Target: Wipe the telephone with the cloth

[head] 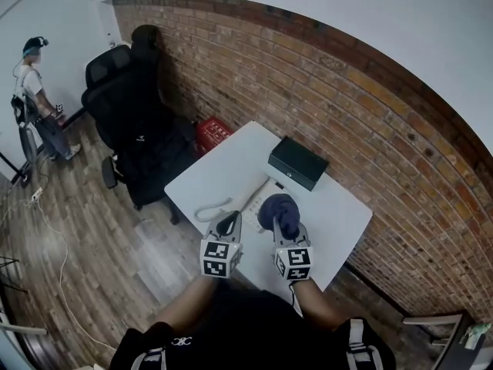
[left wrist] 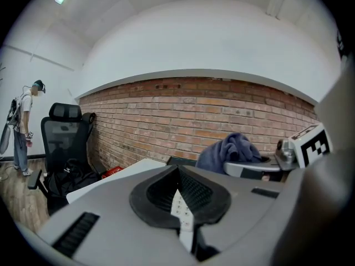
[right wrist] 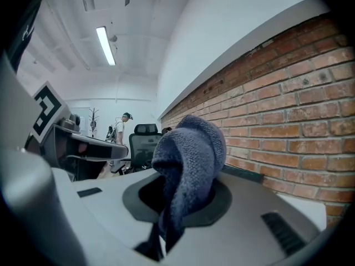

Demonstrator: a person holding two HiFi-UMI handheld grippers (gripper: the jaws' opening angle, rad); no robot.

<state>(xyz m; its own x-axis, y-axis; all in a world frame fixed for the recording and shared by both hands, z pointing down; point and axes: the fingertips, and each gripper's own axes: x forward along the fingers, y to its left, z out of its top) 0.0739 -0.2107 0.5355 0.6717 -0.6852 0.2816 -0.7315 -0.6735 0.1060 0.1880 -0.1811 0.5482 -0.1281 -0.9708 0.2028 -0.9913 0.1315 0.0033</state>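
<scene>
Nearest us, we are holding the left hand-held gripper with its jaws pressed together on nothing, just beside the right hand-held gripper, whose jaws are clamping a bunched dark blue knitted cloth. That cloth is hanging over the near end of the white corded telephone, which is lying on the white rectangular desk between us and a flat black box. We are not seeing whether cloth and telephone are touching.
</scene>
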